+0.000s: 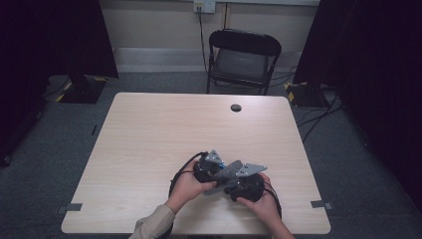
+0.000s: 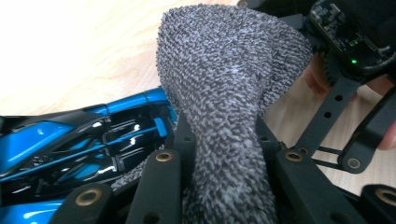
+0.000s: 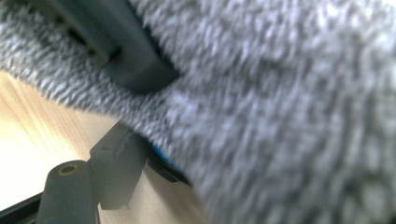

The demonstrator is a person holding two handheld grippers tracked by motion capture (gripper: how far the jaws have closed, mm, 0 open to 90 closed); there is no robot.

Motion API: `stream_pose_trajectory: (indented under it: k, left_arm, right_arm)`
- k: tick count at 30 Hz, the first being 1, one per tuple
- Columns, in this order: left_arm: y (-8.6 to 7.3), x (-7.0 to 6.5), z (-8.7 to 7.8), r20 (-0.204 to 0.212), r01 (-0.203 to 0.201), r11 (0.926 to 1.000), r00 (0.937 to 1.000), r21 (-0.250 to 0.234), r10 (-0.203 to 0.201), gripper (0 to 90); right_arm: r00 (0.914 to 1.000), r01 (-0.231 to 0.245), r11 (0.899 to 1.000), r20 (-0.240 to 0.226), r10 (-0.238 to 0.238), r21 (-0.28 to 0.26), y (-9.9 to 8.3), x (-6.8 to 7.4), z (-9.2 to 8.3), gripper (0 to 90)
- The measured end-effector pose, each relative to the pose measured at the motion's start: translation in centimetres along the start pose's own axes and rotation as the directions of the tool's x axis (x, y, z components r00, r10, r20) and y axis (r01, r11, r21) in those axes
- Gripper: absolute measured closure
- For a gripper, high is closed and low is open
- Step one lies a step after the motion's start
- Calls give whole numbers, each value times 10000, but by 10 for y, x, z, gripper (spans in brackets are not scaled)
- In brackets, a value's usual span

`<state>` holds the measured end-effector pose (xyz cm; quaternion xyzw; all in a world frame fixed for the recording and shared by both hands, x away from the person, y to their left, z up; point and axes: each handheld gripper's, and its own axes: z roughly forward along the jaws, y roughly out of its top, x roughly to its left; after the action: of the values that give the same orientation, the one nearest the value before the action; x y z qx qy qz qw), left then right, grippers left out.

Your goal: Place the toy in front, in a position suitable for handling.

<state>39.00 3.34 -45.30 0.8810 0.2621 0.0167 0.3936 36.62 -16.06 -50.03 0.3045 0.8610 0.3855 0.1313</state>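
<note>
One grey knitted cloth (image 2: 224, 93), two claws, left claw (image 1: 211, 167), right claw (image 1: 244, 181), one table (image 1: 149, 129), one folding chair (image 1: 242, 57)

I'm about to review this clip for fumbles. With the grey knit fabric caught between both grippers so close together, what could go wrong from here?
The left gripper pinches only a narrow neck of the grey fabric, so a tug might slip it free. The right gripper sits almost against the left, so the two could knock together. The blue-and-black item beside the fabric might snag it.
</note>
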Motion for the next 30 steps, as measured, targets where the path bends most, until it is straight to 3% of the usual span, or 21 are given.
stream_pose_trajectory:
  k: [4,19,30]
  left_arm:
    - [0,7,-4,-223,198,9998,9996,-61,-200,716]
    - [2,20,-13,-897,325,9995,9954,24,-321,716]
    - [1,19,-10,-725,414,9990,9966,142,-403,716]
  right_arm:
    - [10000,1,10000,2,-1,0,0,0,0,230]
    - [10000,9,10000,-20,-9,-1,0,0,0,234]
    - [10000,-44,10000,7,44,-10,0,1,0,236]
